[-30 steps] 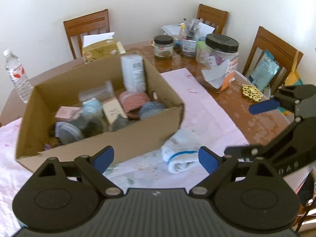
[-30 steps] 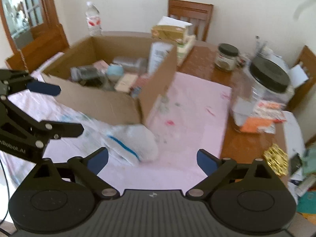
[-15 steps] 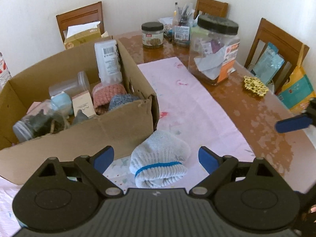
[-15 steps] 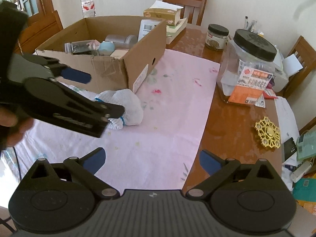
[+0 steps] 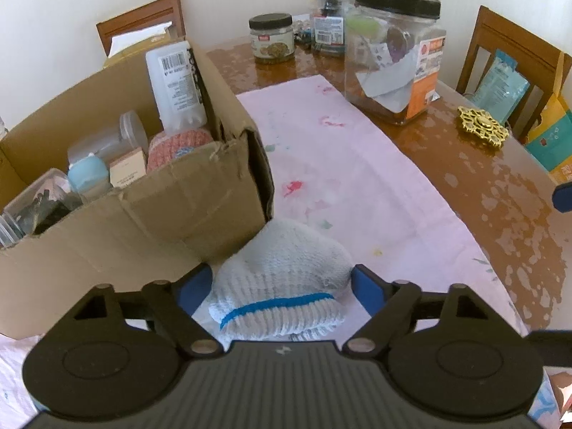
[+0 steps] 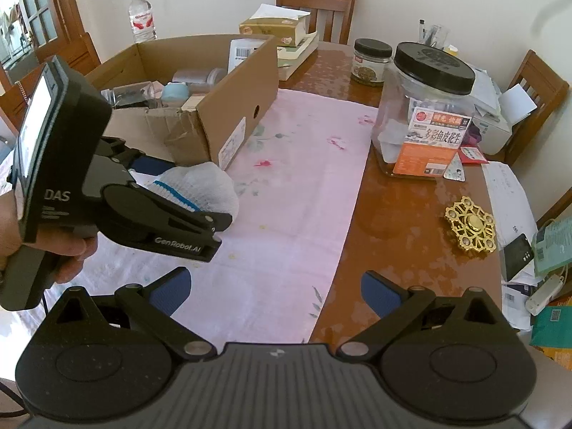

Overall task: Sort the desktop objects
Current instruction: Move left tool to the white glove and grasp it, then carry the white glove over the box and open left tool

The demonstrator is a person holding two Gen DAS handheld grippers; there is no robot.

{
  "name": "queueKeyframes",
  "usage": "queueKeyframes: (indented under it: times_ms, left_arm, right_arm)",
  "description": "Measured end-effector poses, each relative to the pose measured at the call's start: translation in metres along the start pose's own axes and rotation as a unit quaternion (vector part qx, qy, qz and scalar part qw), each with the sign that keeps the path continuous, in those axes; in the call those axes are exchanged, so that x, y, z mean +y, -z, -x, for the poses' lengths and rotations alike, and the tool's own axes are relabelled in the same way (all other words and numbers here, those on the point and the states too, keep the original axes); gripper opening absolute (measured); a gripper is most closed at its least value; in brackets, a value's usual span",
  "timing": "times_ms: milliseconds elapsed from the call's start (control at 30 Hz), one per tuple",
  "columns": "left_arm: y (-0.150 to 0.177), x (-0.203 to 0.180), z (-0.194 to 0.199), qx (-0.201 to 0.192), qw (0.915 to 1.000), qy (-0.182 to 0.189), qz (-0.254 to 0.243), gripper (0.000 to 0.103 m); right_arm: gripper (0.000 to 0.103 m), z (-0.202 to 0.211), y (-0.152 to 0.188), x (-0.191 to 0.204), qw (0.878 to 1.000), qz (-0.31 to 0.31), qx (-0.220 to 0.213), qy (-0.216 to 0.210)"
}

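A white knitted cloth with a blue stripe (image 5: pixel 282 271) (image 6: pixel 211 186) lies on the pink table cloth (image 5: pixel 350 178), against the near corner of the cardboard box (image 5: pixel 161 221) (image 6: pixel 232 100). My left gripper (image 5: pixel 280 286) (image 6: pixel 193 193) straddles the white cloth. Its jaws are closing, and the blue pads (image 5: pixel 364 286) stand at the cloth's two sides without visibly squeezing it. A hand holds this gripper in the right wrist view. My right gripper (image 6: pixel 275 291) hovers open over the pink cloth's edge with nothing between its fingers. The box holds bottles, jars and knitted pieces.
A large clear jar with a black lid (image 6: pixel 425 114) and a small jar (image 6: pixel 368 60) stand on the wooden table. A gold ornament (image 6: pixel 470 228) lies to the right, with papers beyond it. A tissue box (image 6: pixel 275 28), water bottle (image 6: pixel 141 18) and chairs stand behind.
My left gripper has come down and forward onto the white cloth, and its jaws have narrowed around it. The right gripper has shifted slightly and stays open.
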State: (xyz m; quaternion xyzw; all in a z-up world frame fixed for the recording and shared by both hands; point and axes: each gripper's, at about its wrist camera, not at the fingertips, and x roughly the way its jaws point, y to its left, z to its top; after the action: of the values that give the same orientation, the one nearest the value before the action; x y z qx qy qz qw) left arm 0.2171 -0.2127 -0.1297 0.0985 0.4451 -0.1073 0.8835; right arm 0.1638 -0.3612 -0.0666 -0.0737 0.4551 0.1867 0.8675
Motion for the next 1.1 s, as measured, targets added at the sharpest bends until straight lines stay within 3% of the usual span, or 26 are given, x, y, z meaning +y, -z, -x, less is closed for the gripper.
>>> queueKeyframes:
  times_ms: [400,1100]
  left_arm:
    - [-0.002,0.014,0.010,-0.001,0.9992,0.036,0.016,0.058]
    - [-0.018,0.021,0.068,-0.033,0.9962,0.067,-0.044,0.057]
  right_arm:
    - [0.103,0.002,-0.005,0.001,1.000,0.006,-0.007,0.000]
    - [0.103,0.011,-0.014,0.010,1.000,0.012,-0.024,-0.005]
